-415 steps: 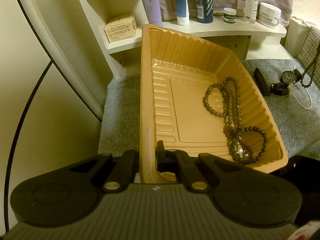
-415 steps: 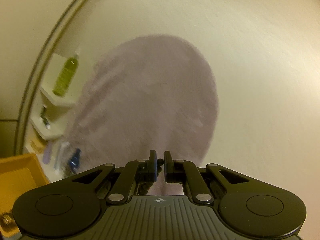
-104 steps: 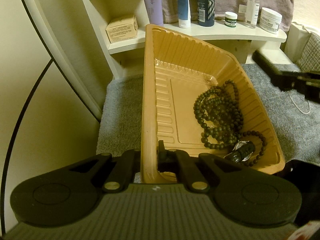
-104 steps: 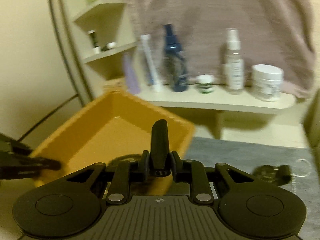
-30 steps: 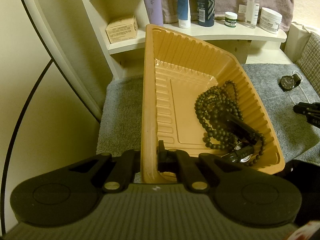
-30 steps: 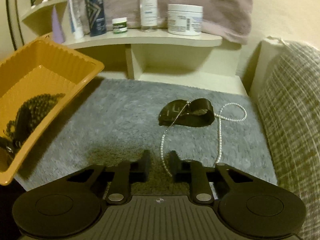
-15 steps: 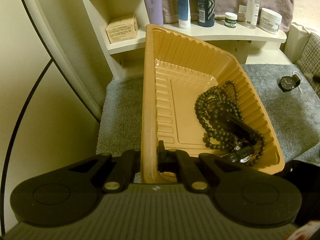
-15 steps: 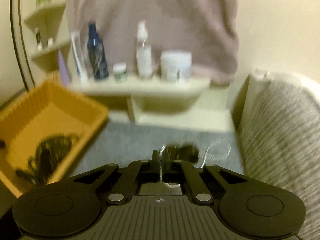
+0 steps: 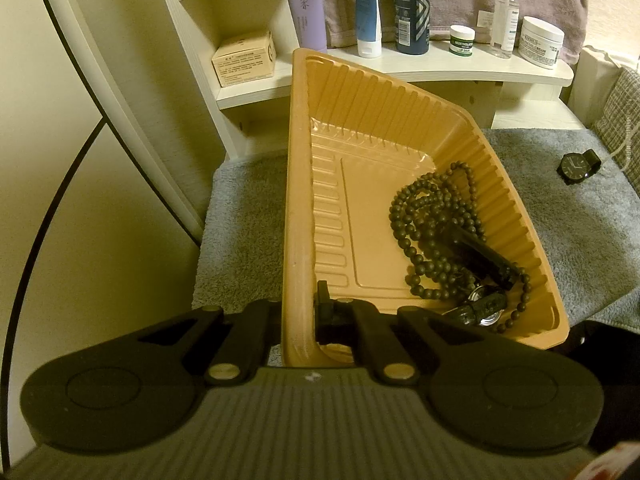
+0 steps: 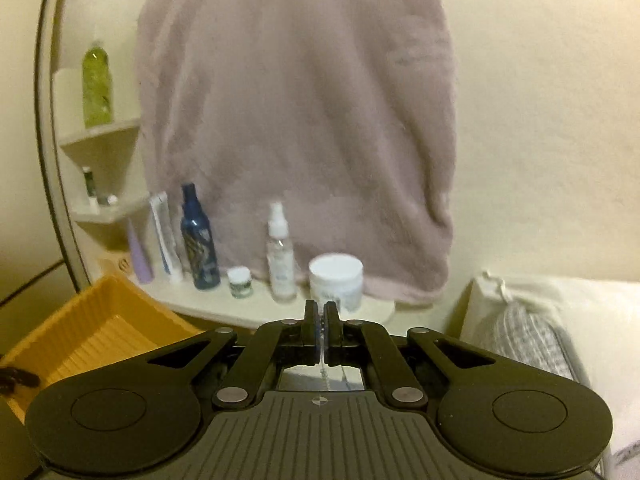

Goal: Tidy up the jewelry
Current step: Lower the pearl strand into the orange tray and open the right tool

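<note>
Left gripper [image 9: 298, 316] clamped on the near wall of the orange tray [image 9: 298, 184], 1 finger outside the wall and 1 finger [image 9: 322, 300] inside, tray tilted up off the grey mat [image 9: 240, 208]. Inside the tray, piled toward its lower right corner: dark bead strands [image 9: 428, 216], a black strap [image 9: 486, 258] lying across them, and a round metal-edged piece [image 9: 486, 304] half buried, too tangled to tell more. On the mat to the right, well apart from the tray, a black wristwatch [image 9: 576, 166] with its face up. Behind the tray, a pale shelf [image 9: 460, 66] carrying a lilac tube, a white-and-blue tube, a dark blue bottle [image 9: 412, 4], a small green-labelled jar, a clear spray bottle and a white jar [image 9: 542, 42]; a tan box [image 9: 244, 58] on the lower shelf to the left. Right gripper [image 10: 321, 320] pressed together on a thin white bead strand [image 10: 323, 364], pinched between the pads and hanging down behind them, only a short length showing. Right wrist view aimed at a mauve towel [image 10: 296, 120] hanging on the wall above the same shelf, with the tray's corner at lower left and a checked cushion [image 10: 528, 336] at right. A green bottle [image 10: 97, 84] on an upper corner shelf.
</note>
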The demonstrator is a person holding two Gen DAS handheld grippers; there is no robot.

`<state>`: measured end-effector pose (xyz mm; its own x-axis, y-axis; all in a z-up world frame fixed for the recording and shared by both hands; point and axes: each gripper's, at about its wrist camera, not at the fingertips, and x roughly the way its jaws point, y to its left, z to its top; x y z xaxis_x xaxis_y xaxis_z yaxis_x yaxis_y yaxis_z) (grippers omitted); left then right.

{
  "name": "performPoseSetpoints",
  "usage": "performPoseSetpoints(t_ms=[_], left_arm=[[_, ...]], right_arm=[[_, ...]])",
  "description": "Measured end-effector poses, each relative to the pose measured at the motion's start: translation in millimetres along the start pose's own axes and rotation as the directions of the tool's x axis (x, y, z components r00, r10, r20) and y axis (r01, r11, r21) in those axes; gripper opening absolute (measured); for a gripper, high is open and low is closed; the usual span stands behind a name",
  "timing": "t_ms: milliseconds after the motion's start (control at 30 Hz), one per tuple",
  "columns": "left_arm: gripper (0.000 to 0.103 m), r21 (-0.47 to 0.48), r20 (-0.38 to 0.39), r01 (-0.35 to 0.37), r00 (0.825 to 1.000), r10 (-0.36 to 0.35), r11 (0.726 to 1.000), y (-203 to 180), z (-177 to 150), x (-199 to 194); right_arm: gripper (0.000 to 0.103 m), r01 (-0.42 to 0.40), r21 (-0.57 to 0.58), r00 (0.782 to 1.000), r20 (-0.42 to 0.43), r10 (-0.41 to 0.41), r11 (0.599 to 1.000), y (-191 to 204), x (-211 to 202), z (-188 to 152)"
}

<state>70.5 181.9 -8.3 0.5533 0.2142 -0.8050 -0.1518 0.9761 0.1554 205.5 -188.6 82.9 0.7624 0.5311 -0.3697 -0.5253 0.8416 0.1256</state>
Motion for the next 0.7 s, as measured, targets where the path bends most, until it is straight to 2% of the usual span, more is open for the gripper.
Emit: performPoseSetpoints(t_ms=[200, 333, 567, 700], left_arm=[[0.003, 0.001, 0.001, 0.000, 1.000, 0.000, 1.000, 0, 0, 0], [0.003, -0.001, 0.001, 0.001, 1.000, -0.001, 1.000, 0, 0, 0], [0.003, -0.001, 0.001, 0.002, 1.000, -0.002, 1.000, 0, 0, 0], [0.003, -0.004, 0.001, 0.003, 1.000, -0.003, 1.000, 0, 0, 1]], right_arm=[[0.002, -0.065, -0.047, 0.997, 0.033, 0.066, 0.997, 20, -9, 19], [0.002, -0.155, -0.056, 0.987, 0.037, 0.157, 0.986, 36, -11, 32], [0.002, -0.341, -0.129, 0.939, -0.003, 0.344, 0.931, 87, 1, 48], [0.002, -0.414, -0.161, 0.910, -0.038, 0.414, 0.896, 117, 13, 48]])
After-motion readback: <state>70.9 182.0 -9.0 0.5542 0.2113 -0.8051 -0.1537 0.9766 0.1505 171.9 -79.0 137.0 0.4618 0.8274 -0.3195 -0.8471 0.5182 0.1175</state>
